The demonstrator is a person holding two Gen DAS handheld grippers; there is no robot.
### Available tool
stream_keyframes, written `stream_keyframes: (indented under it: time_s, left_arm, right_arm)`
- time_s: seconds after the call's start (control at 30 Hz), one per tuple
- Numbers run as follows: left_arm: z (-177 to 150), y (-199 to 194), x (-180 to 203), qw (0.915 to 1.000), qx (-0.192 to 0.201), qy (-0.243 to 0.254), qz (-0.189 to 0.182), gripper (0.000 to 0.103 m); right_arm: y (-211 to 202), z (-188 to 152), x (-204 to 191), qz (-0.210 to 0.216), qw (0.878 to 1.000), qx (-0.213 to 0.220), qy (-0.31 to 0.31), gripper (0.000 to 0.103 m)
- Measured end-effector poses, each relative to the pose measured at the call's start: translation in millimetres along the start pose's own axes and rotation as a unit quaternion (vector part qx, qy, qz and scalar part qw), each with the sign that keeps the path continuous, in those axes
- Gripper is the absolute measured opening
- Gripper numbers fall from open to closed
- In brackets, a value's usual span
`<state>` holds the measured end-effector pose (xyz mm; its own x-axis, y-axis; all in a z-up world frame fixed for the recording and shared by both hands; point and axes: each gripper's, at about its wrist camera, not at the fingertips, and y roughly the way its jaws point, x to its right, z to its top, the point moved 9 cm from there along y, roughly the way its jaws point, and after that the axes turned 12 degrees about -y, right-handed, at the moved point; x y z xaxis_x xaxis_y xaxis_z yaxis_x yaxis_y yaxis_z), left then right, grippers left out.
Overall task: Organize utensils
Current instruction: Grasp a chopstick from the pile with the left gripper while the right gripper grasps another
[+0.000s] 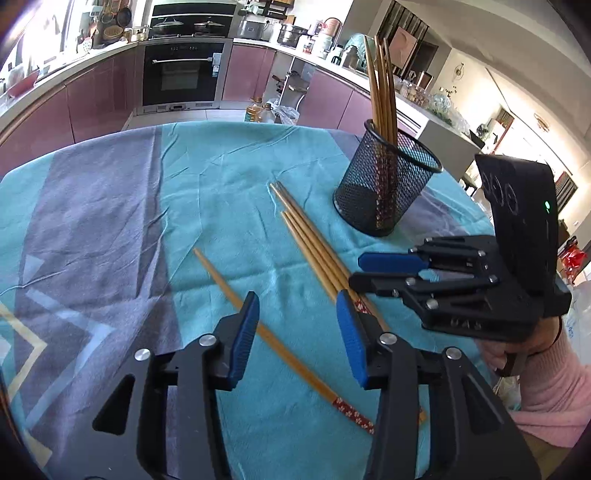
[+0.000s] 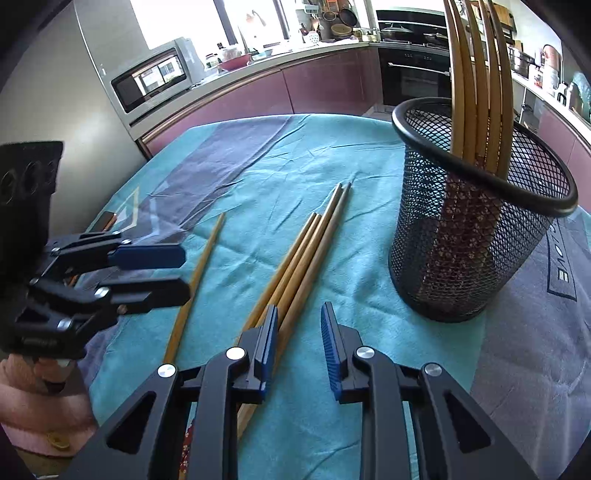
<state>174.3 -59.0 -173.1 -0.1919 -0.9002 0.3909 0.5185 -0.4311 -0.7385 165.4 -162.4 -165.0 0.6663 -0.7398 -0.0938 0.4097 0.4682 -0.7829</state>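
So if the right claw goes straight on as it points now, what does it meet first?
Probably the bundle of chopsticks on the tablecloth, just ahead of the right claw; depth is unclear.

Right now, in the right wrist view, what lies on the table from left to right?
Left tool → single chopstick → bundle of chopsticks → black mesh cup with chopsticks standing in it.

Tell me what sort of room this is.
A home kitchen, most likely: a built-in oven sits under the counter, pots stand above it, and chopsticks lie on the clothed table.
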Motion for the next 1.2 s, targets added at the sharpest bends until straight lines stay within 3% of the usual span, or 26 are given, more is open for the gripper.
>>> stream_keyframes:
  time_s: [0.1, 0.23, 0.4, 0.57, 0.9, 0.97, 1.2]
  left_arm:
    - [-7, 1, -4, 0.9995, -0.003, 0.009, 0.03, 0.048]
    - [-14, 6, -6, 0.9989, -0.016, 0.013, 0.042, 0.049]
    - [-15, 19, -7, 0.9981, -0.022, 0.019, 0.054, 0.038]
    - [-7, 23, -11, 0.9975, -0.019, 0.019, 0.066, 0.019]
    - [7, 31, -12, 0.9954, -0.02, 0.026, 0.089, 0.02]
    - [8, 31, -11, 0.9948, -0.015, 0.029, 0.096, 0.017]
    - [5, 22, -6, 0.9953, 0.0, 0.026, 0.093, 0.007]
  right_arm:
    - [1, 1, 1, -0.002, 1.0, 0.0, 0.002, 0.022]
    - [1, 1, 3, -0.012, 1.0, -0.006, -0.001, 0.022]
    - [-2, -4, 5, -0.02, 1.0, -0.014, -0.002, 0.022]
    - [-5, -5, 7, -0.034, 0.999, -0.022, -0.009, 0.017]
    - [14, 14, 20, -0.05, 0.999, -0.012, 0.019, 0.016]
    - [14, 14, 22, -0.048, 0.998, -0.01, 0.027, 0.01]
    - [-2, 2, 24, -0.029, 0.998, 0.006, 0.048, 0.006]
